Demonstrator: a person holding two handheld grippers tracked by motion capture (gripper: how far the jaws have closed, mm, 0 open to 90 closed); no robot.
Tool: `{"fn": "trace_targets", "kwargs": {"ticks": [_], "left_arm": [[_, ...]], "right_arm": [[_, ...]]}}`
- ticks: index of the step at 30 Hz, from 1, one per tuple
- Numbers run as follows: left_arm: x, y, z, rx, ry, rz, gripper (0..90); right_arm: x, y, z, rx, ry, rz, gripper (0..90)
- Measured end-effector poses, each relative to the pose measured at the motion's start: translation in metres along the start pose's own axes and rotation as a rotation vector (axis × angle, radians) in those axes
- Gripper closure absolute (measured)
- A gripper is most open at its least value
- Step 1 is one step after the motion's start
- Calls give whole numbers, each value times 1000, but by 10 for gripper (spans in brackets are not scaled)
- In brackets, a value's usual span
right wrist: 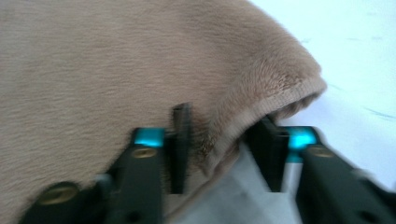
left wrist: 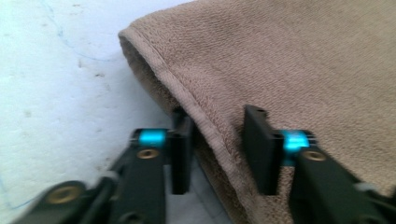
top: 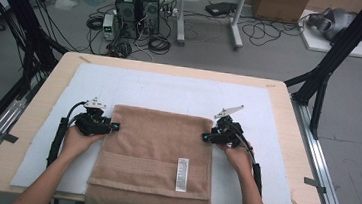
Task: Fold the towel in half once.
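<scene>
The towel [top: 156, 160] is lying folded on the white mat [top: 180, 89], its near end hanging over the table's near edge. The left gripper [top: 114, 125] is pinching the towel's left edge near the far-left corner; the right gripper [top: 206, 136] is pinching the right edge near the far-right corner, both jaws narrowed on cloth and facing inward.

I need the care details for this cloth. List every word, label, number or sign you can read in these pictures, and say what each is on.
No text can be read.
White care label on the brown towel: rows of dark print, too small and blurred to read.
Small box with a green light on the floor beyond the table: no marking can be made out.
</scene>
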State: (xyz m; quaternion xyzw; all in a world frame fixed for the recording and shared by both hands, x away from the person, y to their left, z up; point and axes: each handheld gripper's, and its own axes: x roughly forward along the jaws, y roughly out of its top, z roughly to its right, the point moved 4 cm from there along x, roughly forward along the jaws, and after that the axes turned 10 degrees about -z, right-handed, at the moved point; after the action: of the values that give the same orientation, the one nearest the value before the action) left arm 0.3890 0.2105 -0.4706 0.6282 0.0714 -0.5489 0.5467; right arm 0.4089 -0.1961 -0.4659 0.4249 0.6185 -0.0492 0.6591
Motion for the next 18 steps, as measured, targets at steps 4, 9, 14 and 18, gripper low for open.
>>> {"fn": "trace_targets", "kwargs": {"ticks": [4, 9, 14, 18], "left_arm": [[-1, 1, 3, 22, 18, -5, 821], [-3, 5, 5, 48, 70, 20, 842], [-10, 25, 5, 64, 123, 55, 845], [-20, 52, 2, 73, 165, 112, 845]], "right_arm": [[0, 1, 0, -7, 77, 1, 828], [-3, 4, 2, -23, 44, 18, 838], [-12, 15, 7, -27, 10, 34, 839], [-27, 32, 15, -29, -50, 52, 840]]}}
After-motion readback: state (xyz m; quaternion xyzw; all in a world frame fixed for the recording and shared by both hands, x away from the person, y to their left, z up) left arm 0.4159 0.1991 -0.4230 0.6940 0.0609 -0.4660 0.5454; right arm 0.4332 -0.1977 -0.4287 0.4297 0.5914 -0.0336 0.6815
